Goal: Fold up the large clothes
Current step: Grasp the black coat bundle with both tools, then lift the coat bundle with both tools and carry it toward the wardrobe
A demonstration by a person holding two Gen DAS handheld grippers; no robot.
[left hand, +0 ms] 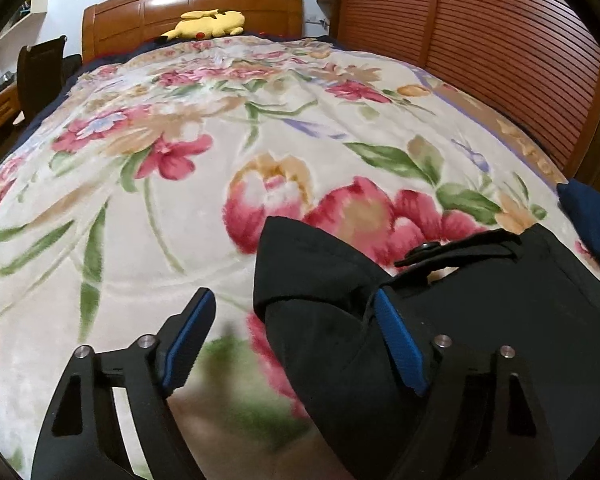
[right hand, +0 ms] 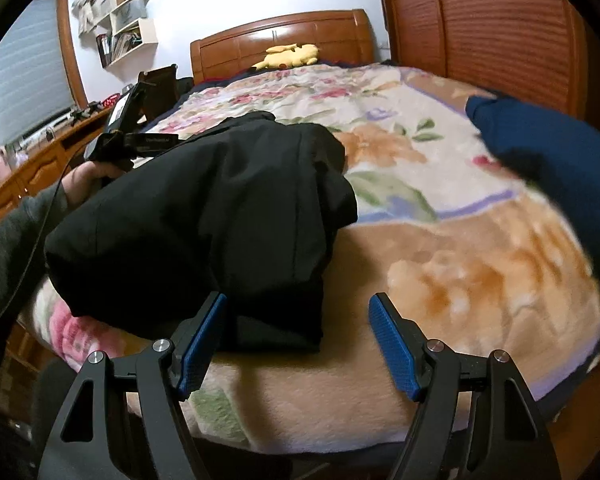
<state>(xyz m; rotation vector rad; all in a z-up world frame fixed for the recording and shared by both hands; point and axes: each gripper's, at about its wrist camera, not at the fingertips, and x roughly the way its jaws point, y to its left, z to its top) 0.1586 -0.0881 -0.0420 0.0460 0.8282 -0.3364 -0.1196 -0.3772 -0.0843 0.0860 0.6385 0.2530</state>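
A black garment [left hand: 340,300] lies bunched near the foot of the bed on a floral blanket [left hand: 140,208]. My left gripper [left hand: 293,296] is open just above it. The garment's folded edge sits between the fingers, against the right pad [left hand: 400,344], while the left pad [left hand: 192,340] is over bare blanket. In the right wrist view the same black garment [right hand: 220,208] fills the left centre. My right gripper [right hand: 298,298] is open, with the garment's lower corner between its fingers. A hand [right hand: 84,176] in a grey sleeve holds the left gripper [right hand: 132,136] beyond the garment.
A dark blue garment [right hand: 540,152] lies at the bed's right side, also seen as the dark blue garment [left hand: 588,216]. A yellow plush toy [left hand: 208,24] rests by the wooden headboard [left hand: 180,4]. Slatted wardrobe doors [left hand: 480,40] stand to the right, a desk [right hand: 40,160] to the left.
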